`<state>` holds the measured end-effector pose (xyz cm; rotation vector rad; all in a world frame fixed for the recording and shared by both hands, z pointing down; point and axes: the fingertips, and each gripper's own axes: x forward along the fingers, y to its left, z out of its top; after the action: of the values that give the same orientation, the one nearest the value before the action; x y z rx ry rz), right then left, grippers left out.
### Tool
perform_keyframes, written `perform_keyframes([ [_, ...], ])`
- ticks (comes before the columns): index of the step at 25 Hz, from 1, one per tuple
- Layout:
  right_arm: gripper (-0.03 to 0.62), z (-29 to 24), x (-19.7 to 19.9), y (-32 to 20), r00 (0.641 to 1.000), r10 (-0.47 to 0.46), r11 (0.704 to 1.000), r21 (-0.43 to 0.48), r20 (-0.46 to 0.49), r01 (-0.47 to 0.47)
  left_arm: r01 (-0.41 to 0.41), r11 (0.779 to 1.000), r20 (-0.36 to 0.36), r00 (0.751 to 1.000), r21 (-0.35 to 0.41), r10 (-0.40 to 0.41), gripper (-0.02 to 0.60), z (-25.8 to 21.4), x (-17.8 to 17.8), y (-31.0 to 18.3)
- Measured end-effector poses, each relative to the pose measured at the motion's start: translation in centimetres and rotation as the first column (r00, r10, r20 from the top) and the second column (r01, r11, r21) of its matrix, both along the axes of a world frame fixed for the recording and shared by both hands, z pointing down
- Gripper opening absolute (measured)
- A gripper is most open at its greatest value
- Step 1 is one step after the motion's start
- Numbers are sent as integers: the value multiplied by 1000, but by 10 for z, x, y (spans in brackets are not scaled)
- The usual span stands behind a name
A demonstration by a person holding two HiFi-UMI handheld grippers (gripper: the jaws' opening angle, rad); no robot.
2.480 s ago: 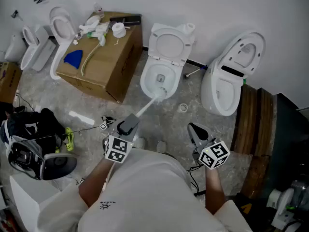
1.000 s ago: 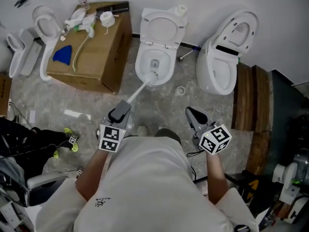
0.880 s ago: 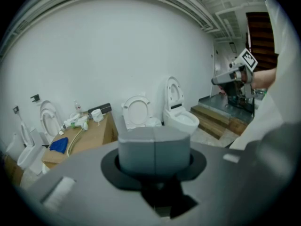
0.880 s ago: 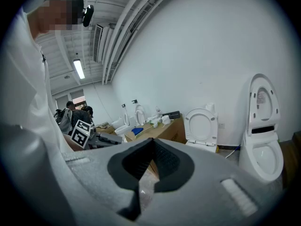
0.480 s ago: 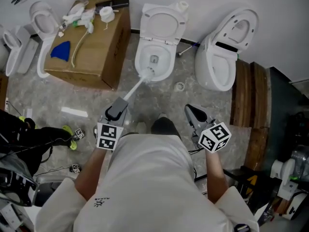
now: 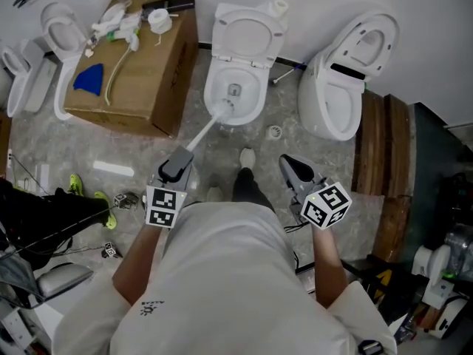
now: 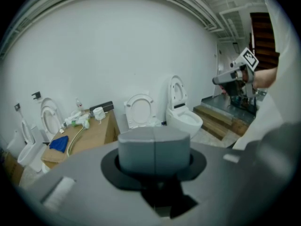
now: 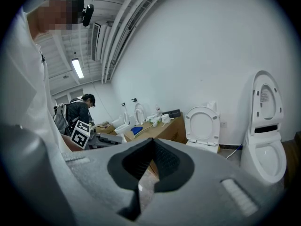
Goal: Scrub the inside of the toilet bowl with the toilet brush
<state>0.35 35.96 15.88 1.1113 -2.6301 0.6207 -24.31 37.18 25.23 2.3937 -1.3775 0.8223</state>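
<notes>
A white toilet (image 6: 235, 87) with its lid up stands against the wall straight ahead, and it also shows in both gripper views (image 7: 140, 111) (image 8: 203, 126). The toilet brush has a long white handle (image 6: 201, 135), and its head (image 6: 224, 109) rests inside the bowl at the front left. My left gripper (image 6: 179, 163) is shut on the handle's grey end (image 7: 154, 147). My right gripper (image 6: 288, 165) hangs to the right at the same height, away from the toilet. It is shut (image 8: 151, 145) with nothing in it.
Left of the toilet is a cardboard box (image 6: 133, 65) carrying bottles and a blue cloth. A second toilet (image 6: 344, 87) stands to the right, beside wooden steps (image 6: 384, 161). Spare toilet seats (image 6: 59, 35) lean at far left. A floor drain (image 6: 275, 132) and a black bag (image 6: 44, 205) are nearby.
The brush head has slid from the bowl's middle to its front left. My foot has stepped forward toward the toilet. The right gripper has stayed in place.
</notes>
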Motion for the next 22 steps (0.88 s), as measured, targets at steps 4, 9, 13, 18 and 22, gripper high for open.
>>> perform_keyframes([
  [4,0,4,7,-28,1000,-12,1000,-6,7,12,9,1000,5,1000,-14,-9,149,5,8,-21],
  [9,0,10,22,-73,1000,-28,999,-28,12,28,22,999,18,1000,-36,-22,148,8,23,-60],
  [13,0,12,35,-114,999,-48,998,-33,20,49,34,998,29,999,-45,-33,147,8,36,-94],
  [18,0,10,53,-161,996,-78,996,-38,32,79,58,997,35,998,-49,-56,148,3,56,-137],
  [22,0,11,70,-192,993,-110,993,-49,34,112,79,996,43,996,-47,-77,149,-2,76,-169],
])
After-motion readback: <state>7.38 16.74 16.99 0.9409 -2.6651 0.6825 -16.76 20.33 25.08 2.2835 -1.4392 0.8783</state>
